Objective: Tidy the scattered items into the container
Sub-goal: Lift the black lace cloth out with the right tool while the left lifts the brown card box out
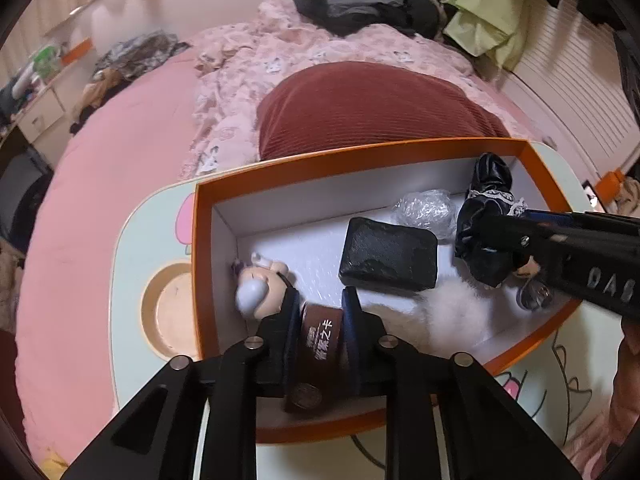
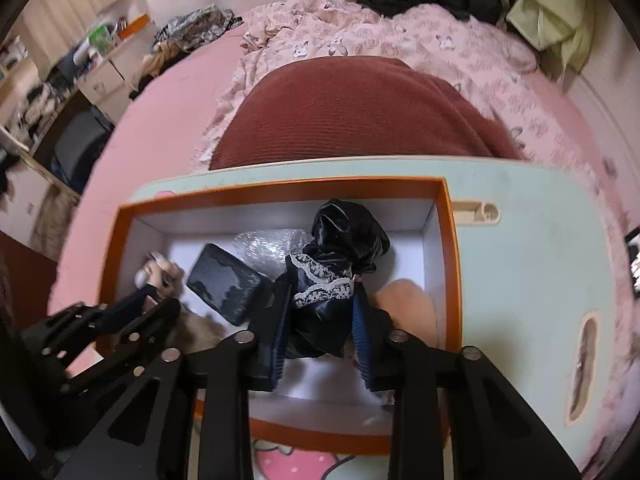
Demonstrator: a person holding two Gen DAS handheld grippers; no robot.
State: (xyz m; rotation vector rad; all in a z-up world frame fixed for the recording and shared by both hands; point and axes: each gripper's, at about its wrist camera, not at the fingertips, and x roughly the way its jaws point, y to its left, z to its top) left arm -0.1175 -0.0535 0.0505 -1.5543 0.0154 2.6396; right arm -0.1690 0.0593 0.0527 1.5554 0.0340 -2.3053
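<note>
Our left gripper clamps a brown strap over the orange box at lower centre; our right gripper grips black lacy cloth inside it, mid-frame

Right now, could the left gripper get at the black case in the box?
Probably not yet: the left gripper is shut on a brown holder. The black case lies uncovered just ahead, inside the box.

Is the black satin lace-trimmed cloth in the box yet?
Partly: the black satin cloth hangs inside the orange box, clamped in the right hand-held gripper.
</note>
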